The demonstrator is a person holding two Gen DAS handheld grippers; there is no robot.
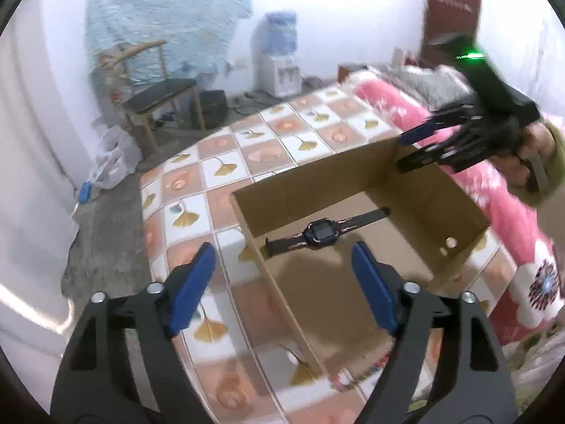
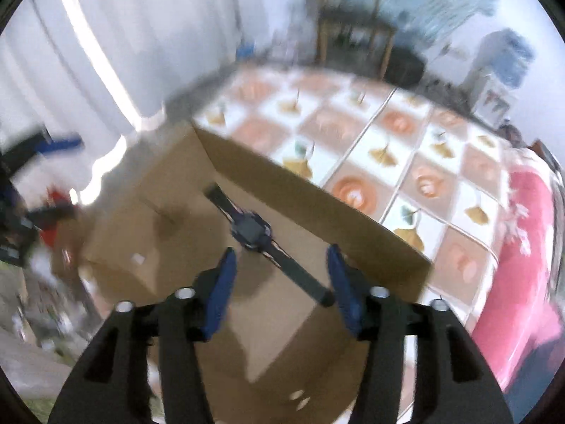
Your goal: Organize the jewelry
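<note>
Watch [image 1: 323, 233] lay flat inside cardboard box [image 1: 416, 190], just ahead of left gripper [image 1: 282, 293], fingers wide, empty. Right gripper [image 2: 279, 289] also wide, strap end btwn fingertips. Placing step looked done; next prob. fetch another piece.

The open brown cardboard box [image 1: 416, 190] has no lid, so entry from above is free. Its walls block any approach from the side, esp. the near left wall [image 1: 282, 300]. Inside, the dark smartwatch with long strap [image 1: 319, 232] lies diagonally across the floor; bare floor stays free on both sides of it. The black right gripper with blue pads [image 1: 406, 152] hangs over the far corner.
</note>
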